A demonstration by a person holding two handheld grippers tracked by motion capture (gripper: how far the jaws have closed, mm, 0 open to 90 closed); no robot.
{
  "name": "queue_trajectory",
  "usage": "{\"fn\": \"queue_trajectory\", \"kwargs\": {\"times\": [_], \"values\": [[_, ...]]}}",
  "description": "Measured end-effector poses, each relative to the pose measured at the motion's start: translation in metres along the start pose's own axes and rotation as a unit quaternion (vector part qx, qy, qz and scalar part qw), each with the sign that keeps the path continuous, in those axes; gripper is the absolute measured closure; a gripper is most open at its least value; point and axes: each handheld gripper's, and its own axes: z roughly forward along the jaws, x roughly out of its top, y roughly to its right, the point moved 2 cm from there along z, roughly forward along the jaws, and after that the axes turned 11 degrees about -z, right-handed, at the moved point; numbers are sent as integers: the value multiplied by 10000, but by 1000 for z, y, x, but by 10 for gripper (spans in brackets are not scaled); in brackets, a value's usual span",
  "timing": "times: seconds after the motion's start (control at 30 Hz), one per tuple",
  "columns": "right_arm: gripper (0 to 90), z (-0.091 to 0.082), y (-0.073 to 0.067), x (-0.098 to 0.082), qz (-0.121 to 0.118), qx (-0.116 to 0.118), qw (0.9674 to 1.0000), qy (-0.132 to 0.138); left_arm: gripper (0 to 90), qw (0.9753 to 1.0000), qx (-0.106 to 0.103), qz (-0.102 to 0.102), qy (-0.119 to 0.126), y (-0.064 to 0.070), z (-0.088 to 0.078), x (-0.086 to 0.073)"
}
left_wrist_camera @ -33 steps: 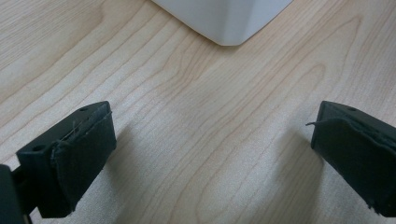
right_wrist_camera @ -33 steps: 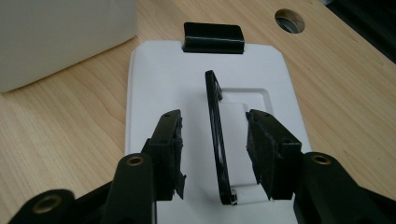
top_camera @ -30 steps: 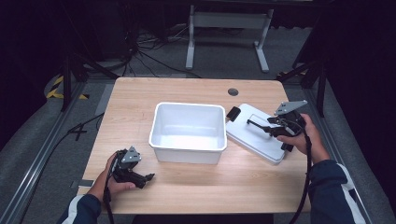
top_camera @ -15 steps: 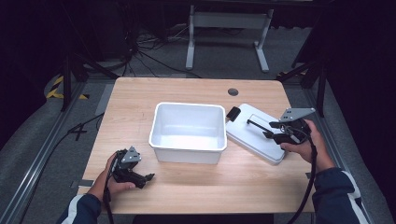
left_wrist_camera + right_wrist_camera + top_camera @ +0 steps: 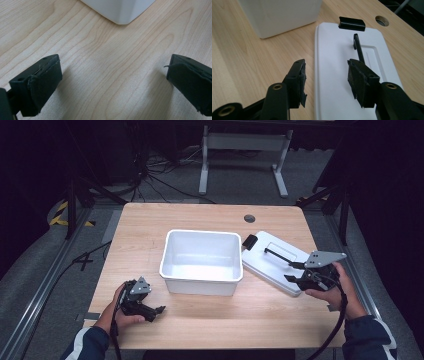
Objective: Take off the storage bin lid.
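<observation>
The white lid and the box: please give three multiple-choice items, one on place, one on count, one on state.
1. Where does the white lid lie?
A. inside the box
B. on the table, at the box's right
C. on the floor

2. How many white boxes stand on the table?
A. one
B. two
C. three

3. How is the right gripper?
A. shut on the lid
B. shut on nothing
C. open over the lid

Answers: 1 B, the high view shows it flat beside the box; 2 A, one box shows; 3 C, its jaws stand apart.
</observation>
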Motion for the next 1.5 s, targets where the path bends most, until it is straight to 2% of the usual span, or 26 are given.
{"fn": "queue_trajectory", "kwargs": {"times": [0.17,0.33,0.4,0.57,0.67,0.73,0.77,0.87,0.93,0.97,1.03,1.13,1.2,1.23,1.33,1.5], "values": [[473,-8,-12,-13,53,-15,9999,104,5,10000,2,13,-7,0,0,0],[452,-12,-26,-28,22,-82,10000,10,5,10000,2,3,-1,0,0,0],[450,-12,-30,-36,55,-86,9999,56,5,10000,4,2,1,0,0,0],[441,-10,-36,-57,207,-143,9997,-4,5,10000,1,2,1,0,0,0],[427,-8,-38,-72,442,-133,9989,17,5,10000,16,36,-2,-1,0,0],[423,-6,-39,-76,496,-126,9987,17,4,10000,2,5,-2,0,0,0],[425,-3,-41,-89,662,-99,9978,-34,3,10000,7,33,10,-1,0,1],[418,0,-44,-97,793,-75,9968,53,3,10000,-18,36,6,-1,1,1],[373,4,-47,-109,1084,-51,9940,139,3,10000,-24,37,5,-1,1,1],[373,4,-47,-109,1084,-51,9940,139,3,10000,-22,37,5,-1,1,1],[317,8,-49,-118,1342,-140,9908,97,3,10000,-9,33,5,-1,0,1],[262,11,-50,-121,1488,-289,9884,86,3,10000,-43,43,-18,-1,1,1],[252,15,-52,-126,1644,-398,9856,17,3,10000,-44,52,-14,-1,1,1],[240,17,-53,-127,1700,-367,9848,-34,3,10000,-41,51,-8,-1,1,1],[221,17,-55,-126,1639,-471,9853,-75,3,10000,-40,50,-9,-1,1,1],[219,17,-54,-127,1724,-409,9842,-63,3,10000,-8,8,35,0,1,1]]}}
